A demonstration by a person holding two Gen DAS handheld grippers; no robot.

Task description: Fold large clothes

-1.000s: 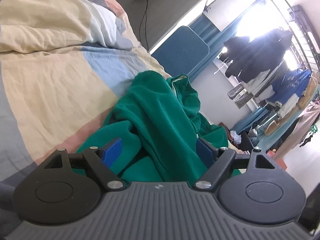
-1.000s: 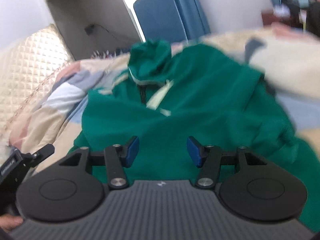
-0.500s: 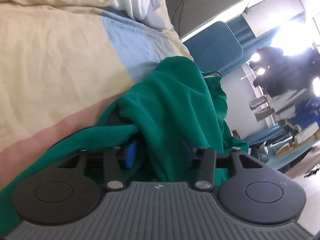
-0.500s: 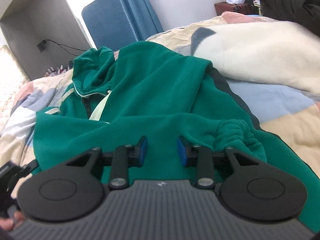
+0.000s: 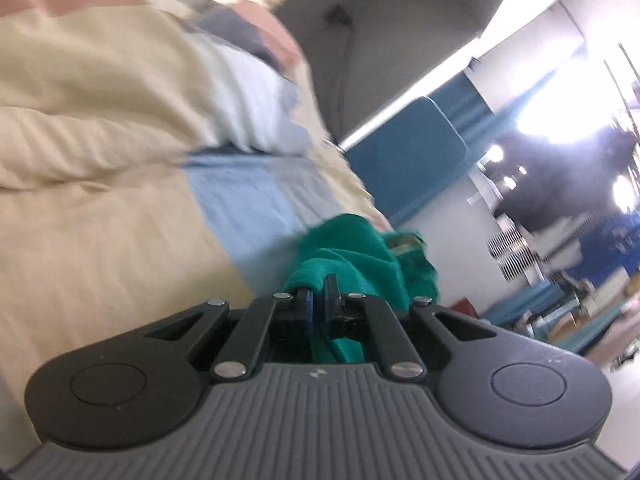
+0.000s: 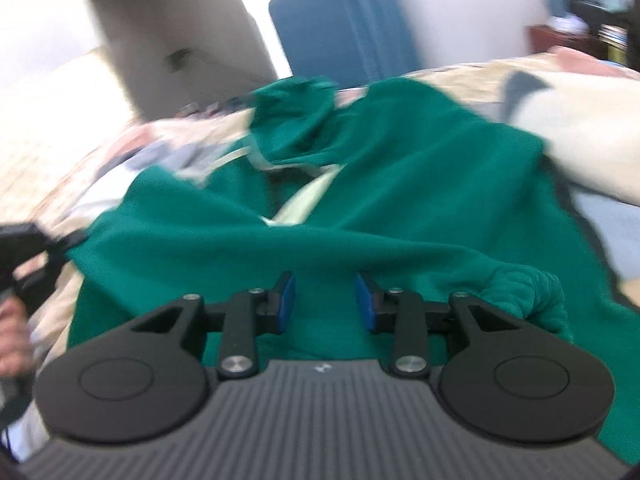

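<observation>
A large green hooded sweatshirt (image 6: 400, 200) with pale drawstrings lies crumpled on a patchwork bedspread (image 5: 100, 200). My left gripper (image 5: 319, 298) is shut on a fold of the green sweatshirt (image 5: 352, 256) and holds it off the bed. My right gripper (image 6: 325, 304) is open just above the lower body of the sweatshirt, with cloth between and below the blue pads. A ribbed cuff (image 6: 528, 292) lies bunched beside its right finger. The left gripper (image 6: 24, 248) also shows at the left edge of the right wrist view.
A folded cream blanket (image 6: 580, 120) lies on the bed to the right of the sweatshirt. A blue chair (image 6: 332, 28) stands past the bed's far edge. A clothes rack (image 5: 560, 208) with hanging garments stands further back in the room.
My left gripper has shut on the sweatshirt's fold and pulled it up and away from the bed. My right gripper has opened slightly wider and stayed over the sweatshirt's lower body.
</observation>
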